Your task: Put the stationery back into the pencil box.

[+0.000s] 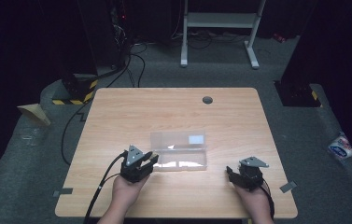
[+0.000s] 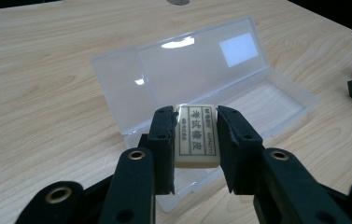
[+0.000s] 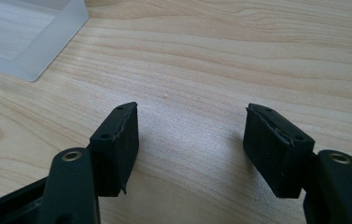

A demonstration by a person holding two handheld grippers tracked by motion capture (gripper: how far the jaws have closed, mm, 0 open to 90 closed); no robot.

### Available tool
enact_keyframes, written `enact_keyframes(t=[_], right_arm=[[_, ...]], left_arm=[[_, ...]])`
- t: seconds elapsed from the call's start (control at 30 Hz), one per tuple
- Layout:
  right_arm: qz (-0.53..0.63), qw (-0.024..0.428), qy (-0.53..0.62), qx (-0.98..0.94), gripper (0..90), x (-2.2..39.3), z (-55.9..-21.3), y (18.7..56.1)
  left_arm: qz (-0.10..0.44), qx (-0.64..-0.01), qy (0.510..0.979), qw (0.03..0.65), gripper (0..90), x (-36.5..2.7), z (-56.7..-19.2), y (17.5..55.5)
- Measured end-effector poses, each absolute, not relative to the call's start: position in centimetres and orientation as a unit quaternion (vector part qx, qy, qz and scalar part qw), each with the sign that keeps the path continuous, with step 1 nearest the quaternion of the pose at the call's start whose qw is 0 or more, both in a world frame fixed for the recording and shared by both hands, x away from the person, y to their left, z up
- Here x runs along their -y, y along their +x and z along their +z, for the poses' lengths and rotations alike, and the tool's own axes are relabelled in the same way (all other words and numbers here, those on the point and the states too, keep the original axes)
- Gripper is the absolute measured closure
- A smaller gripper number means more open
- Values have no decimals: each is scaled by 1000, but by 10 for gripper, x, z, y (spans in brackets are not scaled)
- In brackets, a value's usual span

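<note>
On the left, a cream eraser (image 2: 196, 135) with printed characters is pinched between the jaws of the left claw (image 2: 195, 140), held just above the near left end of the clear plastic case (image 2: 117, 74). The case is seen lying open at the middle of the tabletop (image 1: 117, 112). Further right, the right claw (image 3: 191, 142) is kept spread, empty, above bare wood.
</note>
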State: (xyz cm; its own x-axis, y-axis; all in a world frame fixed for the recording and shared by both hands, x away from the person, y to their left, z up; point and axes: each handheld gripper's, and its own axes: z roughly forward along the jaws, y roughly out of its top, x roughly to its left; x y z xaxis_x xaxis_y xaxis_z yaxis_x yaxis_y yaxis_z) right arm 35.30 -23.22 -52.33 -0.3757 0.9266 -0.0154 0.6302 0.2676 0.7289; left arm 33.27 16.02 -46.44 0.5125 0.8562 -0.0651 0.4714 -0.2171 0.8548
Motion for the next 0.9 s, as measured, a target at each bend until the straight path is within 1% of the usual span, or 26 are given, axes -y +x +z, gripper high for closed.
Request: enact_keyframes(t=[0.23, 0.43, 0.8, 0.9], right_arm=[[326, 229, 508, -764, 356, 232, -523, 353], [326, 228, 508, -764, 356, 232, -523, 353], [327, 227, 507, -764, 359, 232, -523, 353], [327, 227, 507, -764, 360, 232, -523, 353]], left_arm=[[218, -446, 751, 436, 678, -156, -466, 337], [214, -451, 756, 424, 678, -152, -474, 344], [220, -471, 749, 411, 677, -148, -483, 355], [214, -477, 749, 407, 677, -148, -487, 357]])
